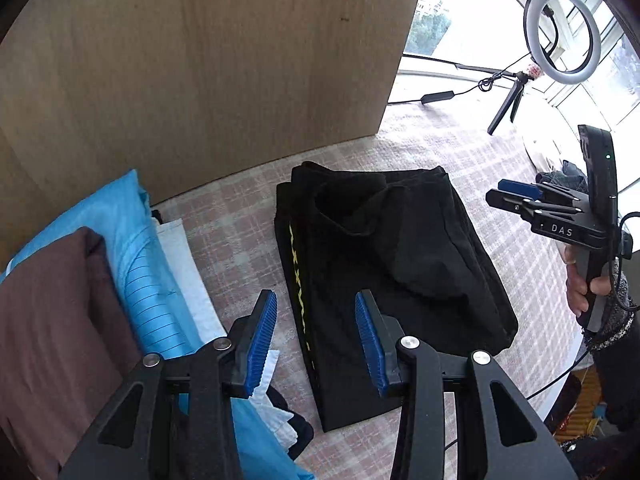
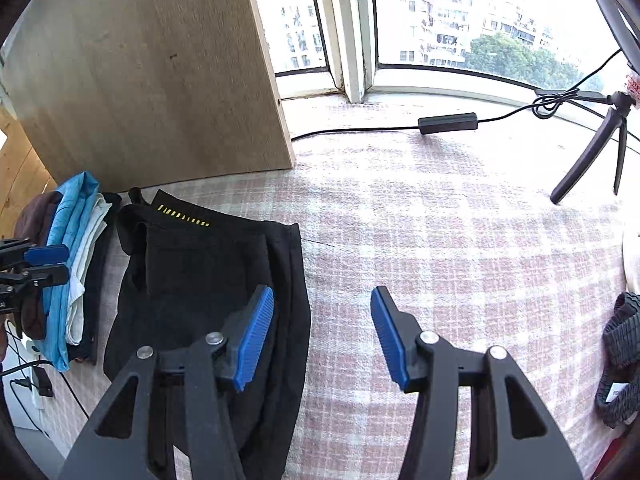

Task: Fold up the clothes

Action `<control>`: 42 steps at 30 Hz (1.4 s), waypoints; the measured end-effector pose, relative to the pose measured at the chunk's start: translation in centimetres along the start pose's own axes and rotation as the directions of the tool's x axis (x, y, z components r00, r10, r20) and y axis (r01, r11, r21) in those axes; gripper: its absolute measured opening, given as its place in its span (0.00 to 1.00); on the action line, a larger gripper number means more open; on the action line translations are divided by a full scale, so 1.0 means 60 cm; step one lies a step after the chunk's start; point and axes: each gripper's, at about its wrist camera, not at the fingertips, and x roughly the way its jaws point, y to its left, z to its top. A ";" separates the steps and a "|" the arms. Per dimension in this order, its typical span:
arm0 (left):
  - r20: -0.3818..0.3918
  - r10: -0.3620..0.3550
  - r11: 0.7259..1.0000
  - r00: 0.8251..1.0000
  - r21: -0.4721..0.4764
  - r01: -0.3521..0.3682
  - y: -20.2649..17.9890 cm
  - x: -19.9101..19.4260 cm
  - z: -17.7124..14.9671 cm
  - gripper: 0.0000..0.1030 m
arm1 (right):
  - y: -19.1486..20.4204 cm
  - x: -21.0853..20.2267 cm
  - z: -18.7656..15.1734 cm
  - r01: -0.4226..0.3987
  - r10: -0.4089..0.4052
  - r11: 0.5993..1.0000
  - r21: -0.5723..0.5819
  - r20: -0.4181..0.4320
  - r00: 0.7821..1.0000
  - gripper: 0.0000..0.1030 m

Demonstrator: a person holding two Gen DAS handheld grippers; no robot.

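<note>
Over on the left, hard against the wooden panel (image 1: 208, 60), a stack of folded clothes (image 1: 132, 264) sits with its brown, blue and white edges squared up; it looks like the pile for finished pieces, kept to the side so the middle stays free for folding. Just right of it, on the pink checked cloth (image 2: 460, 248), lies the black garment with the yellow trim (image 1: 384, 280), doubled into a rough rectangle, though its top layer is rumpled and slumps toward the near edge. The left gripper (image 1: 316, 340) hangs over its near left edge with its blue pads spread wide, gripping nothing. The right gripper (image 2: 322, 334) hovers off the garment's right side, also spread and empty. To my eye both have let go so the fold can settle. Far right, a grey knit item (image 2: 620, 360) waits near the edge, probably next.
</note>
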 end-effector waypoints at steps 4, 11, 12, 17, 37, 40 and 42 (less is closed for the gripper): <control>-0.062 0.052 0.998 0.997 0.042 -0.049 -0.019 0.058 0.025 0.38 | 0.034 0.024 -0.011 -0.091 0.088 0.993 -0.072 -0.046 0.995 0.49; -0.135 0.083 0.995 0.987 0.069 -0.074 -0.035 0.113 0.019 0.38 | 0.046 0.079 -0.006 -0.117 0.111 0.990 -0.077 -0.081 0.991 0.49; -0.144 0.091 0.994 0.985 0.076 -0.081 -0.037 0.116 0.016 0.38 | 0.049 0.085 -0.002 -0.107 0.100 0.990 -0.089 -0.083 0.992 0.49; -0.176 0.104 0.993 0.979 0.077 -0.092 -0.035 0.121 0.011 0.38 | 0.058 0.098 0.018 -0.060 0.047 0.986 -0.153 -0.088 0.995 0.14; 0.069 0.255 0.962 0.964 -0.120 -0.246 0.009 0.013 0.029 0.40 | 0.051 0.027 -0.035 -0.092 0.084 0.980 -0.177 -0.055 0.995 0.42; 0.099 0.071 0.993 0.993 -0.102 -0.061 -0.011 -0.005 0.019 0.40 | 0.060 0.000 -0.049 -0.202 0.196 0.966 -0.158 -0.053 0.979 0.42; 0.078 -0.011 0.998 0.997 -0.057 0.015 -0.045 0.015 0.032 0.41 | 0.074 0.009 -0.063 -0.329 0.314 0.935 -0.136 -0.119 0.942 0.42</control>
